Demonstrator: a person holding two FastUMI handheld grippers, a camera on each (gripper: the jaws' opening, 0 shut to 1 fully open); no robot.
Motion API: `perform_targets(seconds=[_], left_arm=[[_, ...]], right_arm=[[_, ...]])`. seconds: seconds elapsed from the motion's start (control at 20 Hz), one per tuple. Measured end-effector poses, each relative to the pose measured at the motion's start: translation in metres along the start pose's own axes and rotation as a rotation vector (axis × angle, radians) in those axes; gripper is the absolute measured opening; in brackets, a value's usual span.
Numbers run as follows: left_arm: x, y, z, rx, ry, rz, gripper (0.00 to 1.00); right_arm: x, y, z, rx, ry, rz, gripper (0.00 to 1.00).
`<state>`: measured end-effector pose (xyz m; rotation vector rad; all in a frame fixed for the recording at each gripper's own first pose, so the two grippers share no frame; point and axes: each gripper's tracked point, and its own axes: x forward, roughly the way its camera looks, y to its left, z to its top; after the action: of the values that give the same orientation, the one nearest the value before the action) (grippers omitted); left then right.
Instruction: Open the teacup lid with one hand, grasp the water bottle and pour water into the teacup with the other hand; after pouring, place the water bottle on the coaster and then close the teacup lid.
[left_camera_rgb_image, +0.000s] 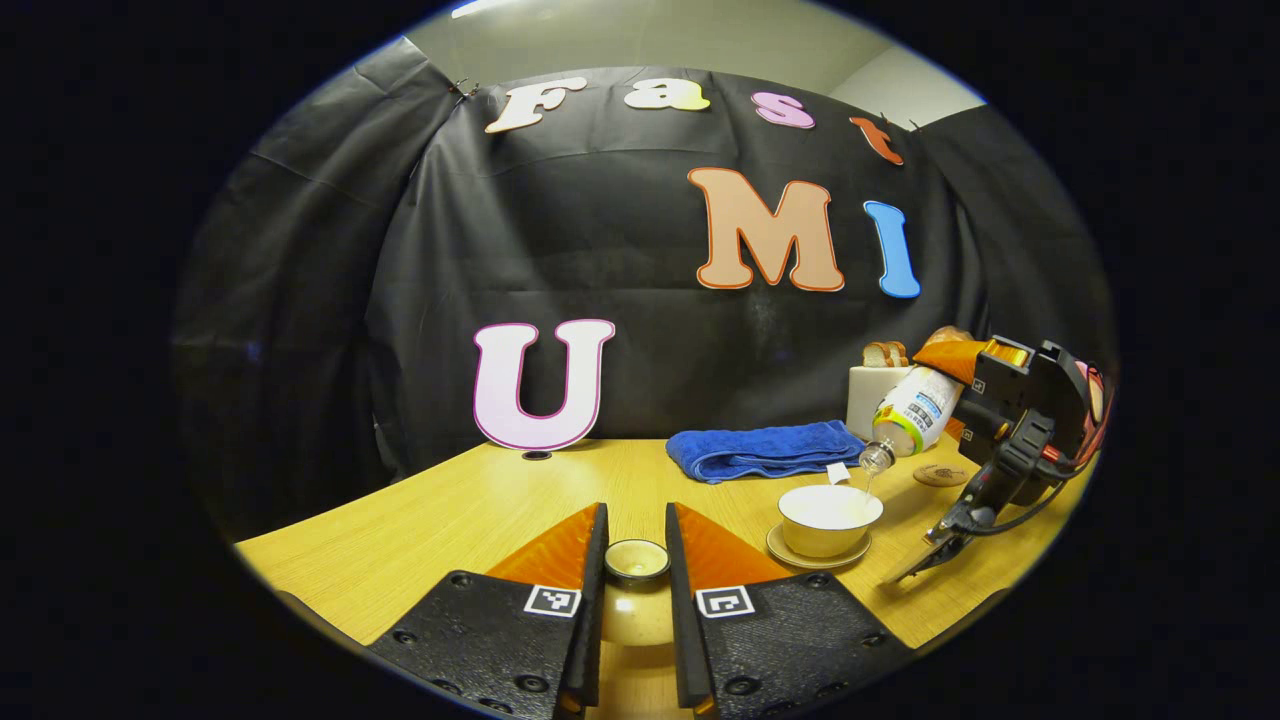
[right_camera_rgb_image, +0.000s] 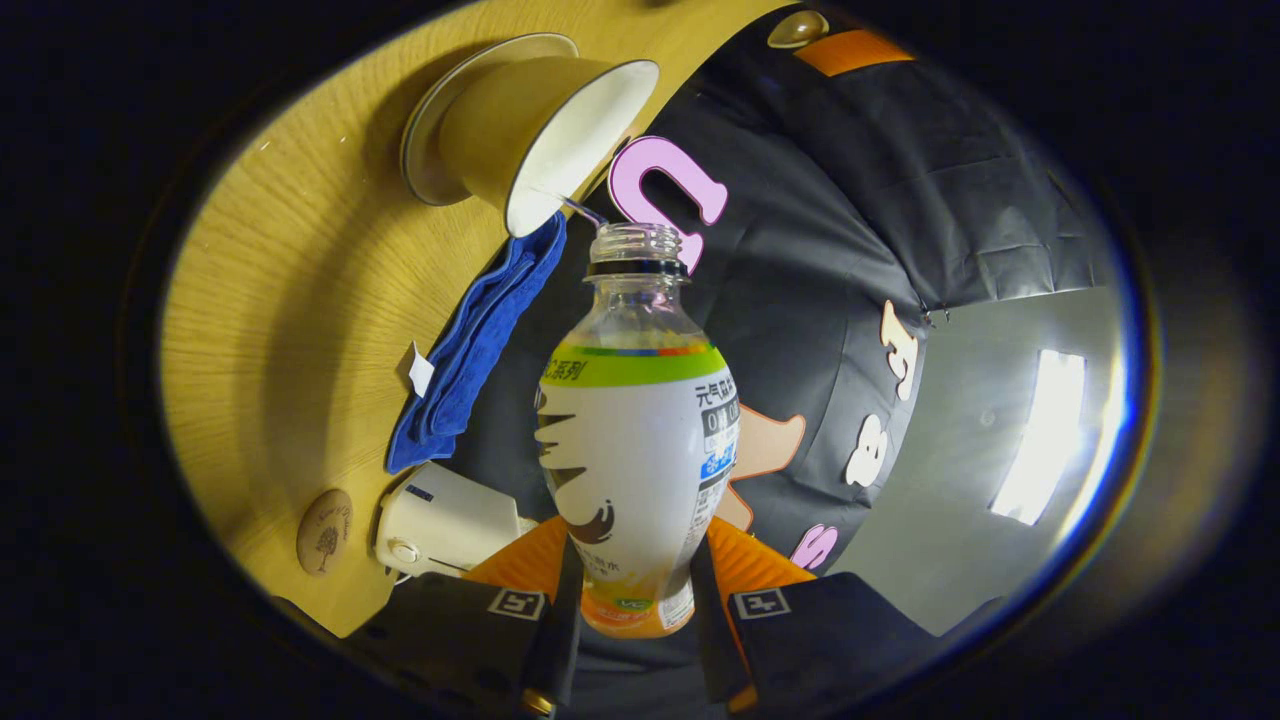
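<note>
Nearest in the left gripper view, the left tool (left_camera_rgb_image: 636, 570) is closed on the teacup lid (left_camera_rgb_image: 637, 560), whose lower part its fingers hide. Beyond, the teacup (left_camera_rgb_image: 829, 517) sits on its saucer on the surface (left_camera_rgb_image: 420, 520). The right tool (right_camera_rgb_image: 628, 590) grips the water bottle (right_camera_rgb_image: 635, 440), tilted mouth-down towards the teacup, water trickling in. Its label print is too small to read. The coaster (left_camera_rgb_image: 941, 475) lies behind, beside a blue towel (left_camera_rgb_image: 765, 448).
</note>
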<state>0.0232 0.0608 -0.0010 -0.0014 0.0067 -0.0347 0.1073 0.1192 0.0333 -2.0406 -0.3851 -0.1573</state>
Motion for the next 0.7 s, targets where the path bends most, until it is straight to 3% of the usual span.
perform_targets(seconds=[0.15, 0.45, 0.55, 0.7], left_arm=[[0.0, 0.0, 0.0, 0.0, -0.001, 0.0, 0.27], [0.0, 0.0, 0.0, 0.001, 0.0, 0.0, 0.28], [0.0, 0.0, 0.001, 0.001, -0.001, 0.001, 0.27], [0.001, -0.001, 0.001, 0.001, -0.002, 0.002, 0.27]], right_arm=[[-0.007, 0.025, 0.0, 0.213, 0.031, 0.138, 0.53], [-0.018, 0.049, -0.006, 0.873, 0.147, 0.357, 0.54], [-0.02, 0.047, -0.011, 1.138, 0.186, 0.406, 0.51], [-0.015, 0.04, -0.023, 1.514, 0.236, 0.394, 0.54]])
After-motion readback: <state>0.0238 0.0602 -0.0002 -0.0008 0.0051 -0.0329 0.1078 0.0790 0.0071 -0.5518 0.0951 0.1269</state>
